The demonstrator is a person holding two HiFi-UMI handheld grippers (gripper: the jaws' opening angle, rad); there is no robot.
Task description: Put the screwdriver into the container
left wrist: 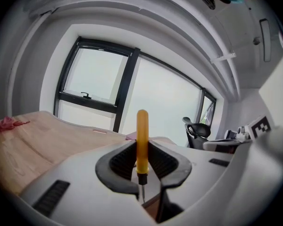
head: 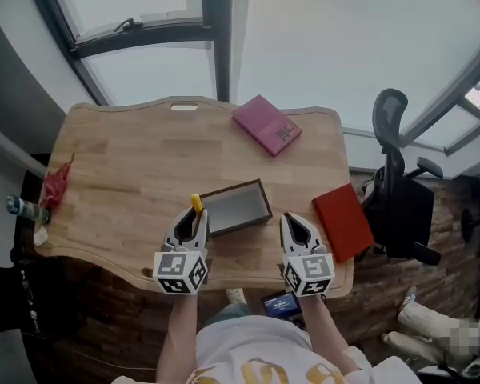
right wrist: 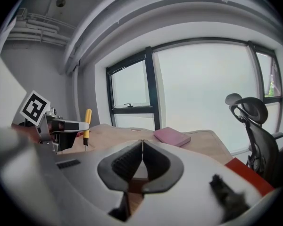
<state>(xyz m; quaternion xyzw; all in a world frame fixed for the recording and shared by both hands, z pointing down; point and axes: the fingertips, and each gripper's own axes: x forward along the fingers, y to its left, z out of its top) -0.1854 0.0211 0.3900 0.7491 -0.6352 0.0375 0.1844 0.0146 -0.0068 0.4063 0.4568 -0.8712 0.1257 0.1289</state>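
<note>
Pinching one yellow screwdriver (left wrist: pixel 142 135) upright, left tongs (left wrist: pixel 142 149); right tongs (right wrist: pixel 142 147) pressed together; one container (head: pixel 238 208) between them

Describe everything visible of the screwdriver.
The screwdriver has a slim yellow handle that looks plastic, a black collar and a thin metal shaft. It stands upright, handle up and tip down, clamped by its handle between the jaws of the left hand-held gripper, just left of the open grey container, over the wooden table.
</note>
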